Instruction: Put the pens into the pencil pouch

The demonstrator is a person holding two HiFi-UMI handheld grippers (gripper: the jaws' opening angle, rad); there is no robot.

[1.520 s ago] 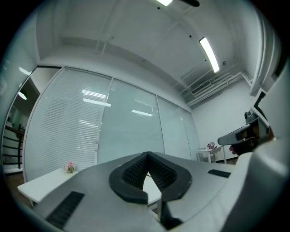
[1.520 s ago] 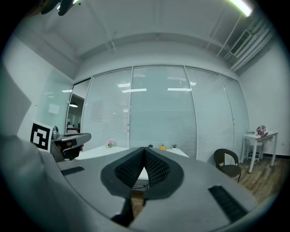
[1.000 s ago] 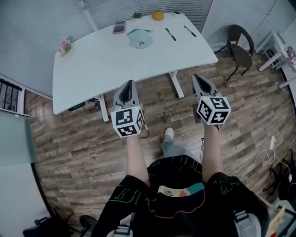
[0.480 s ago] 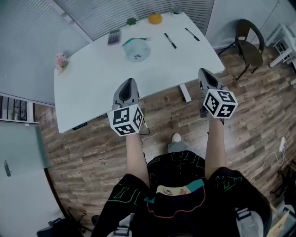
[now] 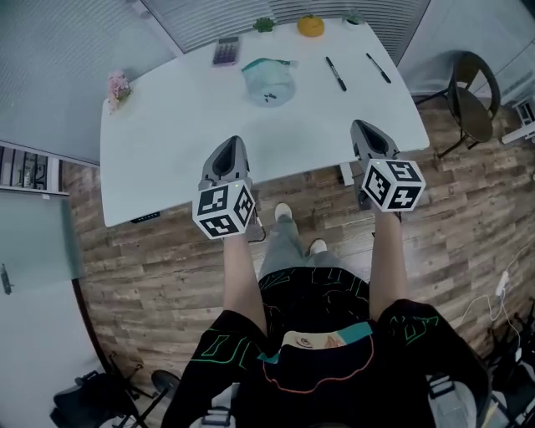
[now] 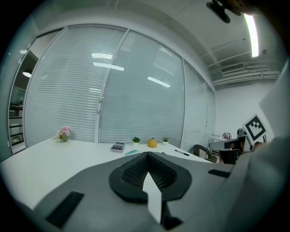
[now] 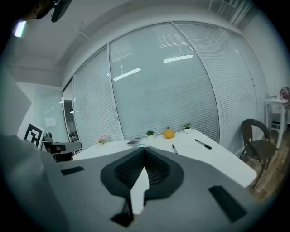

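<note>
A light teal pencil pouch (image 5: 269, 81) lies at the far middle of the white table (image 5: 167, 125). Two black pens lie right of it: one pen (image 5: 335, 73) close by, the other pen (image 5: 378, 68) nearer the right edge. My left gripper (image 5: 232, 140) hovers over the table's near edge, shut and empty. My right gripper (image 5: 359, 124) is level with it near the front right corner, also shut on nothing. In the right gripper view both pens (image 7: 174, 148) (image 7: 203, 144) show beyond the closed tip (image 7: 144, 148). The left gripper view shows the pouch (image 6: 132, 152) past its closed tip (image 6: 147, 154).
A calculator (image 5: 226, 51), a small plant (image 5: 264, 24), an orange pumpkin-shaped thing (image 5: 311, 26) and a second small pot line the table's far edge. Pink flowers (image 5: 118, 85) stand at the left corner. A dark chair (image 5: 472, 100) stands right of the table. Blinds run behind it.
The person has stepped toward the table. Both grippers have moved forward from over the wooden floor to the table's near edge, staying shut.
</note>
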